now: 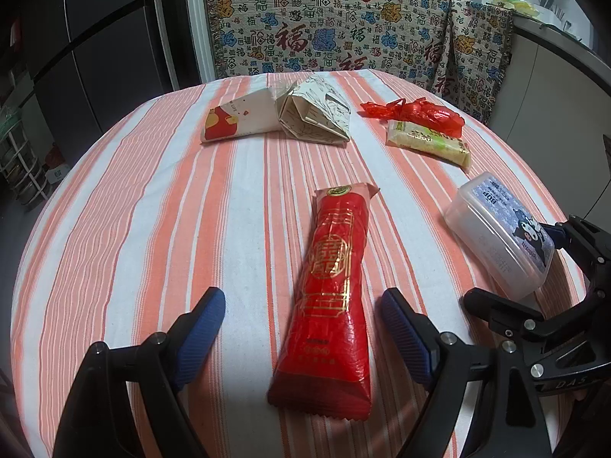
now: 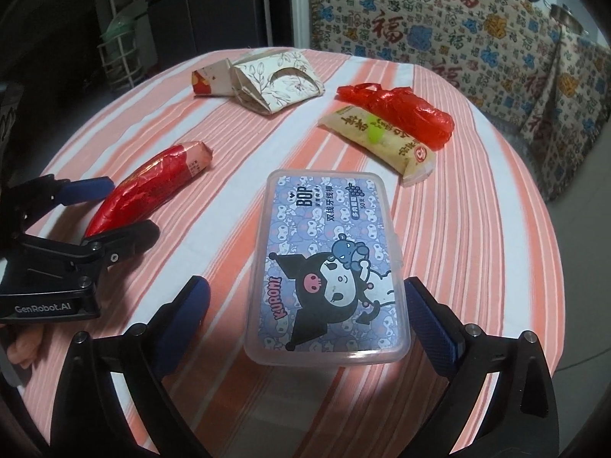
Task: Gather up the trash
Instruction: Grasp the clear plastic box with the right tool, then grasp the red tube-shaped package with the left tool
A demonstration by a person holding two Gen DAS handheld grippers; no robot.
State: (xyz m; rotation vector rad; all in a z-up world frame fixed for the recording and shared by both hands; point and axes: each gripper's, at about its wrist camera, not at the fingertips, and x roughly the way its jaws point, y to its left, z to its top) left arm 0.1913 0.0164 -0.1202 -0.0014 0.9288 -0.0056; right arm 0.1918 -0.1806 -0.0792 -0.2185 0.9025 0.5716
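Observation:
A red foil snack packet (image 1: 330, 290) lies on the striped tablecloth between the open fingers of my left gripper (image 1: 301, 313); it also shows in the right wrist view (image 2: 149, 187). A clear plastic floss-pick box with a cartoon label (image 2: 328, 267) lies between the open fingers of my right gripper (image 2: 305, 305); it also shows in the left wrist view (image 1: 500, 229). Farther back lie a yellow snack packet (image 1: 427, 141), a crumpled red plastic bag (image 1: 416, 112), a folded floral paper bag (image 1: 317, 110) and a white and red paper sleeve (image 1: 236, 120).
The round table has an orange and white striped cloth (image 1: 152, 210). A patterned cloth (image 1: 343, 19) hangs over furniture behind it. A dark fridge (image 1: 95, 38) stands at the left and a wire rack (image 1: 19, 160) on the floor beside the table.

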